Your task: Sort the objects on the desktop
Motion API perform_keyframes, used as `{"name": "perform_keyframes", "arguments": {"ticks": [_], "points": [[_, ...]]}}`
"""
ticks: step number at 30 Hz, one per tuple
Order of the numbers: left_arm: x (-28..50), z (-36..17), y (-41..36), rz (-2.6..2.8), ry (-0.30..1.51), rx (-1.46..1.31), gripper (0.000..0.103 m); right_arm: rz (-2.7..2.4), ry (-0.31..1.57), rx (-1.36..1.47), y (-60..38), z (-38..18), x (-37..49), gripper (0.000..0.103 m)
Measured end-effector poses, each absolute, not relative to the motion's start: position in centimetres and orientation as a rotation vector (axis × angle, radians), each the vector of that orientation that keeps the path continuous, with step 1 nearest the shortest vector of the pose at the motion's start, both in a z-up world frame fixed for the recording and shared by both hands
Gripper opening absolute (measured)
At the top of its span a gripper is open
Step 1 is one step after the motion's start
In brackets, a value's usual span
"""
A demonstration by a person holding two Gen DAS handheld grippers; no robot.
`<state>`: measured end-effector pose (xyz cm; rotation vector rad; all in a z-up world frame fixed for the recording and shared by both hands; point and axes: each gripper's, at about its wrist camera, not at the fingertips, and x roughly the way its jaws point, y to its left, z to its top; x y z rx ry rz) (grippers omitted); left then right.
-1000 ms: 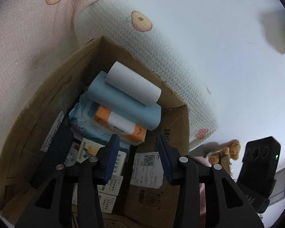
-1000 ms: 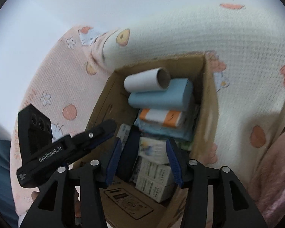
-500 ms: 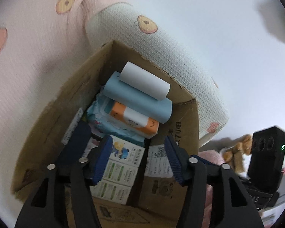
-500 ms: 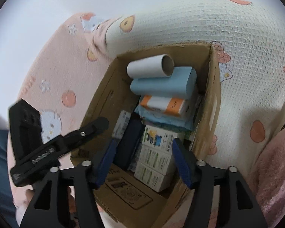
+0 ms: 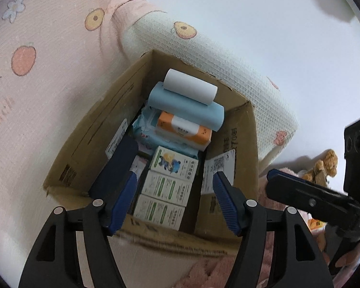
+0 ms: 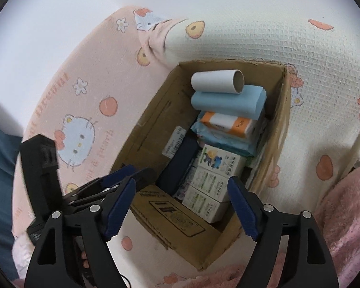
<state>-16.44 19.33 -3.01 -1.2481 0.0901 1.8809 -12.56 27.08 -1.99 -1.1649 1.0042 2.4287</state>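
An open cardboard box (image 5: 88, 141) (image 6: 273, 144) holds sorted items. At its far end lie a white roll (image 5: 189, 90) (image 6: 216, 81) on a blue roll (image 5: 187, 106) (image 6: 228, 102), then an orange tissue pack (image 5: 183, 129) (image 6: 228, 123) on a pale blue wipes pack. Three white and green cartons (image 5: 168, 187) (image 6: 211, 182) stand in a row at the near end, beside a dark navy case (image 5: 117, 168) (image 6: 180, 165). My left gripper (image 5: 172, 204) is open and empty above the box's near edge. My right gripper (image 6: 180, 208) is open and empty, also above the near edge.
The box rests on a pink and cream cartoon-print blanket (image 5: 35, 96) (image 6: 88, 120). Fluffy pink fabric (image 6: 343, 216) lies at the right. A small brown teddy (image 5: 324, 165) sits beyond the box. The other gripper shows at each view's side (image 5: 324, 201) (image 6: 59, 182).
Both grippers have pulled back and up from the box, so more of it and the blanket shows. Both jaws have opened wider. The items in the box have not moved.
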Motion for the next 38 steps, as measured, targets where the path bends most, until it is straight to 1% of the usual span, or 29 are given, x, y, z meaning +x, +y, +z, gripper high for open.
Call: {"name": "perform_keyframes", "arguments": {"ticks": [6,9,11,14,19,24,30,38], "points": [[-13.6,-1.3,18.6,2.044,0.318,-1.104,0.07,2.403,0.894,-1.199,26.0,-1.2,-12.0,0.078],[-13.5,-0.6,17.8,2.052,0.301,-1.101,0.07,2.391,0.801,-1.225,25.2,-0.5,-11.8,0.08],[-13.5,-0.2,17.2,2.054,0.273,-1.117,0.07,2.385,0.777,-1.23,24.9,-0.2,-11.5,0.082],[-13.0,0.2,16.5,2.096,0.303,-1.165,0.07,2.373,0.751,-1.239,24.4,0.4,-11.2,0.086],[-12.3,0.9,15.2,2.1,0.276,-1.203,0.07,2.378,0.675,-1.231,23.5,1.4,-11.1,0.086],[-11.8,0.8,15.3,2.164,0.348,-1.234,0.071,2.402,0.649,-1.256,22.7,1.6,-11.6,0.086],[-10.9,0.4,15.4,2.15,0.359,-1.242,0.071,2.392,0.596,-1.267,22.2,1.8,-11.7,0.086],[-9.9,0.4,16.5,2.127,0.412,-1.194,0.071,2.381,0.603,-1.267,22.5,1.7,-11.2,0.086]]}}
